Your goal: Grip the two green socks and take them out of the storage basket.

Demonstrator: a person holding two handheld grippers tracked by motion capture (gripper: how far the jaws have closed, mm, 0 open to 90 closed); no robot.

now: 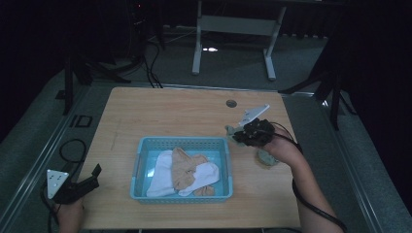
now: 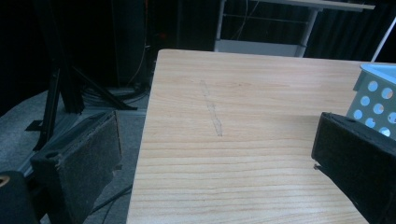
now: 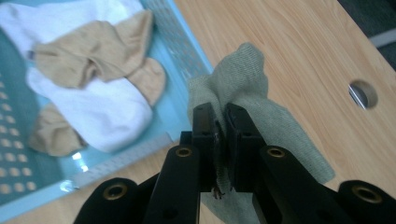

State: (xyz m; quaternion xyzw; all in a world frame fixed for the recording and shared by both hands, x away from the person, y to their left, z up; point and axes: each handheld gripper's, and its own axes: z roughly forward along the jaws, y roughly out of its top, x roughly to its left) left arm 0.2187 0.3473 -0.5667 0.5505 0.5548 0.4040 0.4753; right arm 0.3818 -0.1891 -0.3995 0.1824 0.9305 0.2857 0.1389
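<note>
Grey-green sock [image 3: 252,88]: pinched in the right gripper [image 3: 219,121], whose jaws are clamped tight on a fold of the fabric. In the right gripper view it sits at centre frame, one end standing above the jaws and the rest draping toward the lower right over the table [image 3: 299,42]. In the high view the same sock [image 1: 232,131] shows as a small tuft at the right gripper [image 1: 250,132], right of centre, just beside the right wall of the blue basket [image 1: 227,167].

Basket contents: white socks [image 1: 163,174] and tan socks [image 1: 183,167], loosely piled.

Second grey-green piece [image 1: 266,158]: lies on the table under the right hand, right of the basket; likely the mate, too small to tell.

Left gripper [image 1: 80,184]: lower left of the high view, at the table edge; jaws stand apart with nothing between them.

Handling note, as a judgement: the step appears to be carrying the sock over the basket wall. Lift until the trailing end clears the rim, bring it above the pile, then let go; a low pass could snag the rim or nudge the basket.

View differences: the right gripper view gives the grip and the weave of the fabric; the high view gives the layout of both hands. The left gripper view offers bare tabletop and a corner of the basket [image 2: 378,93] at right.
</note>
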